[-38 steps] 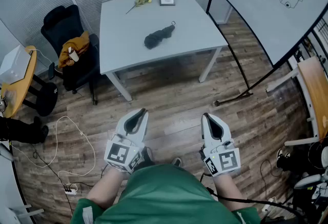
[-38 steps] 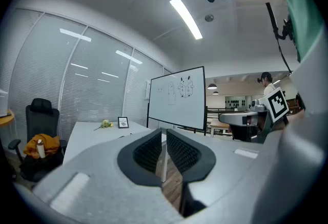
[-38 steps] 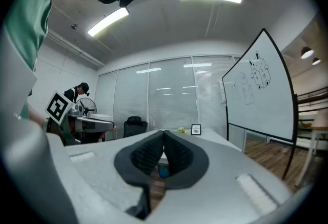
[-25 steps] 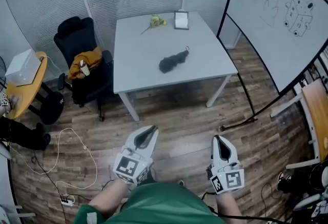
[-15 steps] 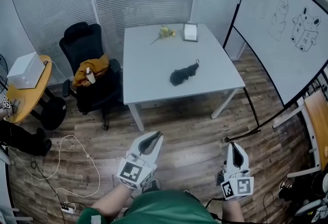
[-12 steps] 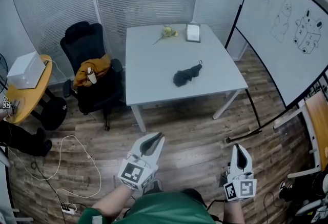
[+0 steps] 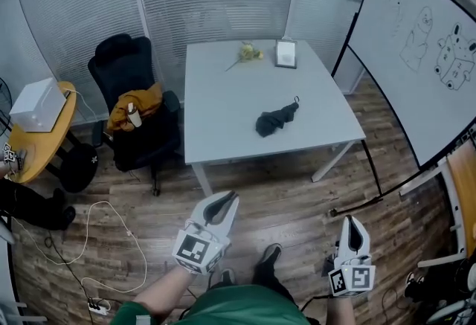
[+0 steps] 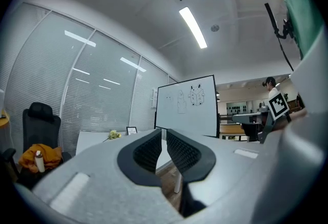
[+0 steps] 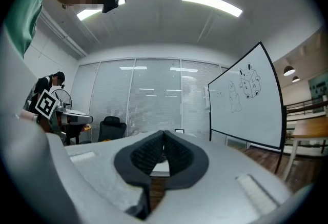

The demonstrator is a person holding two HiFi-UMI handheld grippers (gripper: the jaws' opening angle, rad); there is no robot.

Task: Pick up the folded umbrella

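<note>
A black folded umbrella (image 7: 275,120) lies near the right front part of a pale grey table (image 7: 223,123), its hooked handle pointing toward the back right. My left gripper (image 7: 227,199) hangs over the wooden floor in front of the table, well short of it, jaws shut and empty. My right gripper (image 7: 352,223) is lower right over the floor, also shut with nothing in it. In the left gripper view the gripper (image 8: 164,136) tips meet in front of the whiteboard. In the right gripper view the gripper (image 9: 163,136) tips meet with the table edge behind.
A yellow flower (image 7: 248,53) and a small framed card (image 7: 285,53) sit at the table's back. A black office chair (image 7: 137,111) with orange cloth stands left of the table. A whiteboard (image 7: 416,56) on a stand is at the right. Cables (image 7: 104,219) trail on the floor at left.
The view has pulled back and shifted, so the table and umbrella sit farther off and lower right. Both grippers have dropped lower in the head view, the right one more, still shut.
</note>
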